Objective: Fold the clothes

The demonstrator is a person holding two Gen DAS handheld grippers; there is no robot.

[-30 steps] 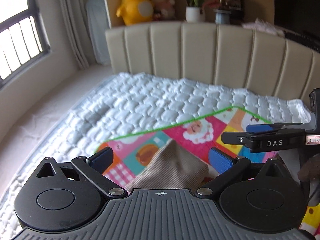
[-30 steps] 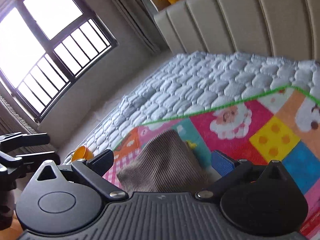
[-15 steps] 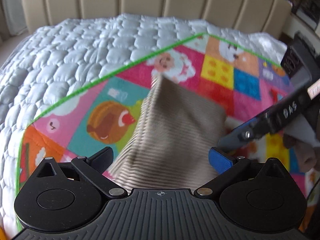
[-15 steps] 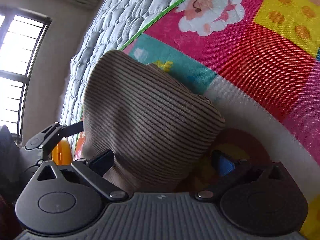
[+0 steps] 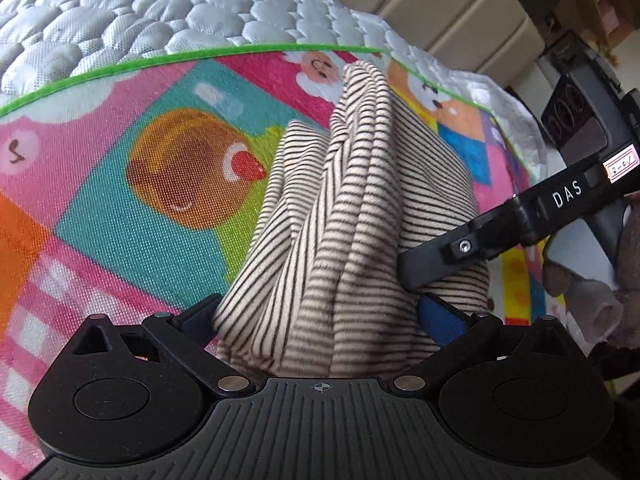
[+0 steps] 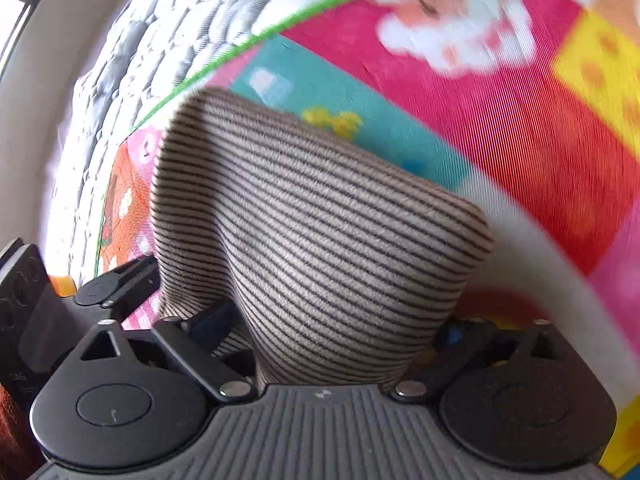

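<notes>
With both grippers' jaws spread wide around the bunched striped garment (image 5: 360,216), neither clearly pinching, it could slump crooked onto the play mat (image 5: 120,184).

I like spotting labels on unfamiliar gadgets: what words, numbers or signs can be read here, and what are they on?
"DAS": white letters on the black arm of the right gripper, seen from the left wrist.
Handwritten marks on the small pink-edged sticker further along that arm: too small and scrawled to read.
The play mat shows cartoon pictures only, no readable words.
</notes>
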